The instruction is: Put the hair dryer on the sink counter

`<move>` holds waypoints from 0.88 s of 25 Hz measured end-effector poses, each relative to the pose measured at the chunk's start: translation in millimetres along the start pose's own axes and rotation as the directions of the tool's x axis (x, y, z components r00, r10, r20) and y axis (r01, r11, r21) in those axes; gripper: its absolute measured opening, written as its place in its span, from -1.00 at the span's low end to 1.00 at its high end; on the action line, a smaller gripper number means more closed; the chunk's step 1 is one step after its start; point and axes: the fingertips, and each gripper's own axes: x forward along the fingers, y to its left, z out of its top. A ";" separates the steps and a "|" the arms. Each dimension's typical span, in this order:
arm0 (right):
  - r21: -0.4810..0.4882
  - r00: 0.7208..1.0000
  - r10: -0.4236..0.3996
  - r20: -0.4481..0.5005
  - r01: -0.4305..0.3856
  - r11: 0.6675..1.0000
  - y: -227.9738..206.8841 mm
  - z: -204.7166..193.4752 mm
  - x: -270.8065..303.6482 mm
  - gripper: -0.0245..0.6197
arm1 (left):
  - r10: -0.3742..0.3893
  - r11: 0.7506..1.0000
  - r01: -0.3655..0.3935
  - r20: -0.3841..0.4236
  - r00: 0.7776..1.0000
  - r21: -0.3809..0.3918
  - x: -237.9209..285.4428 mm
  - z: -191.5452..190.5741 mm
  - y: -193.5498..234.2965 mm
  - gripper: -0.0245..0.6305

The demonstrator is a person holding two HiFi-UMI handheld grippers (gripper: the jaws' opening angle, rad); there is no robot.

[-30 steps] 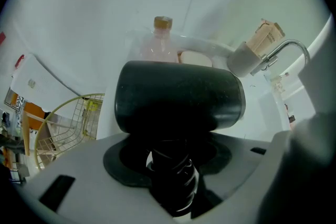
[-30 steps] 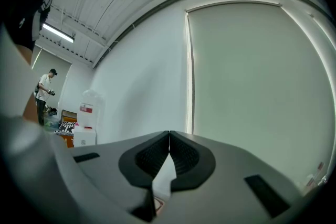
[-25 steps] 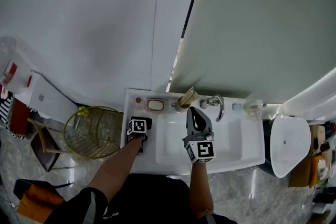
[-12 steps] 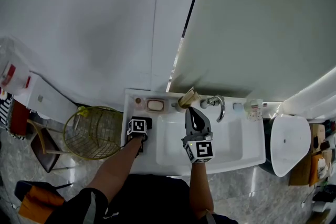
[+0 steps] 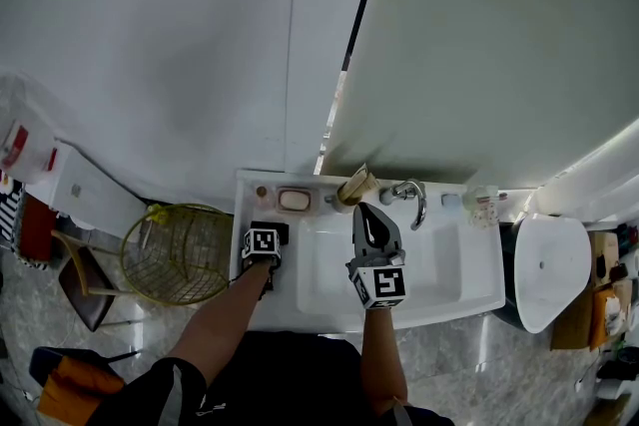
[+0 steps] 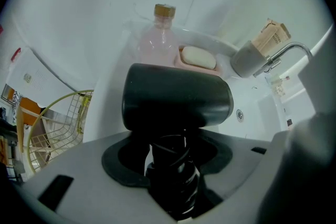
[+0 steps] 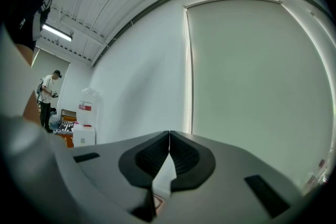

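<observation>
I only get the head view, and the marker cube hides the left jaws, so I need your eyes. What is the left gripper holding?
Observer: The left gripper is closed on the cord-wrapped handle of the black hair dryer.
Operator: What stands beyond it?
Observer: A pink bottle with a brown cap stands just behind the dryer's barrel, next to a soap bar.
Operator: And the right gripper?
Observer: The right gripper has its jaws together with nothing between them. It faces the wall.
</observation>
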 end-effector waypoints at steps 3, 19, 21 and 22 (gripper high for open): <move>0.000 1.000 0.002 -0.003 -0.002 1.000 0.9 0.2 -0.4 -0.83 | -0.026 1.000 0.026 0.000 1.000 -0.017 -1.8 -0.9 -1.2 -0.24; 0.010 0.999 0.035 -0.005 -0.035 0.999 22.3 0.7 2.8 -0.83 | -0.221 0.973 0.229 0.320 0.921 0.016 -99.3 27.8 -9.6 -0.11; 0.010 0.999 0.037 0.000 -0.037 0.999 25.1 1.6 3.2 -0.83 | -0.229 0.971 0.235 0.408 0.884 0.034 -128.1 42.8 -9.1 -0.11; 0.011 0.999 0.039 0.002 -0.039 0.999 26.4 2.3 3.4 -0.83 | -0.233 0.970 0.240 0.451 0.861 0.042 -143.3 50.9 -9.4 -0.11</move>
